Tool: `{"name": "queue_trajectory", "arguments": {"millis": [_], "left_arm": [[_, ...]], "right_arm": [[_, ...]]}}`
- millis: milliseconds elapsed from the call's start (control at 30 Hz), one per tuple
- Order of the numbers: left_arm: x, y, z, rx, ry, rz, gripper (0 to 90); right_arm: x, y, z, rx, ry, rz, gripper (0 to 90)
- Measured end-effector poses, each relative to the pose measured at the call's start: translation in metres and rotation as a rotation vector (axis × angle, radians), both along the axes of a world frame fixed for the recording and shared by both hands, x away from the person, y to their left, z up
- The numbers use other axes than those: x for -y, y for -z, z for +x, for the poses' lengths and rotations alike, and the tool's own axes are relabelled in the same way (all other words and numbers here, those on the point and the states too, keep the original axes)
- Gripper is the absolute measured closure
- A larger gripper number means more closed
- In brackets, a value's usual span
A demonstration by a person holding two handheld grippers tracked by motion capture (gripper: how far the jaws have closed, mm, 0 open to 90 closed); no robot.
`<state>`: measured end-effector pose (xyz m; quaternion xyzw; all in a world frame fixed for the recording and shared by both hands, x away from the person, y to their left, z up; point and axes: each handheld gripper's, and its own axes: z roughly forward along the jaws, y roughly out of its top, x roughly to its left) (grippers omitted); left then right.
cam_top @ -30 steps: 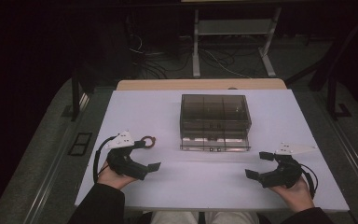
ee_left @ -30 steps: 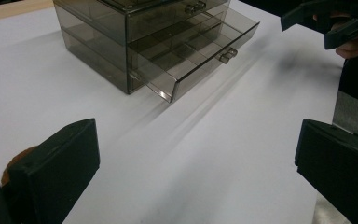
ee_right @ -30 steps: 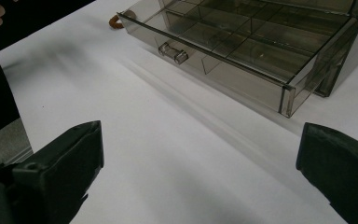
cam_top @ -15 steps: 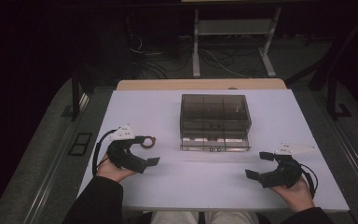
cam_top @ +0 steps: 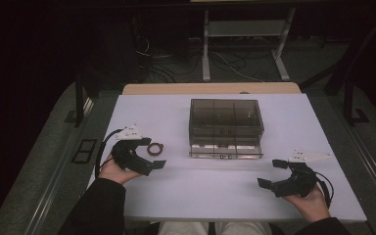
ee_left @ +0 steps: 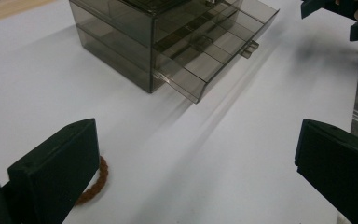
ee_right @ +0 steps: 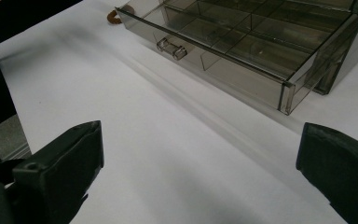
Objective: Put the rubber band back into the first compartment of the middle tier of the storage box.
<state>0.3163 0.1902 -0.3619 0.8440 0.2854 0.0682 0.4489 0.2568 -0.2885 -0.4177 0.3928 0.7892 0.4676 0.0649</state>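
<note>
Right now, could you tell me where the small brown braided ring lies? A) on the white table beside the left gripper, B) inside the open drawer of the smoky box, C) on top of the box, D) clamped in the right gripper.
A: the brown braided ring lies flat on the white table, next to a finger of the open left gripper, apart from the box.

Dim room, surroundings near black. White tabletop (cam_top: 176, 196) lit from overhead; soft streaked shadows; gripper views slightly soft.

No text, label, brand, number or sign can be read on anything here.
</note>
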Motion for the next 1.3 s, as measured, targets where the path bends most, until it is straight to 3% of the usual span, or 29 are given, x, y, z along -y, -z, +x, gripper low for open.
{"name": "queue_trajectory", "arguments": {"millis": [267, 600, 1300], "left_arm": [[-0.002, 0.000, 0.011, -0.019, 0.009, 0.021, 0.0], [-0.004, 0.010, 0.024, -0.034, 0.003, 0.050, 0.0], [-0.008, 0.026, 0.039, -0.054, -0.025, 0.060, 0.0]], "right_arm": [[0.000, 0.000, 0.000, -0.002, 0.001, -0.002, 0.1], [0.000, 0.000, 0.000, -0.001, 0.000, -0.004, 0.1], [0.000, 0.001, 0.000, 0.000, -0.001, -0.005, 0.1]]}}
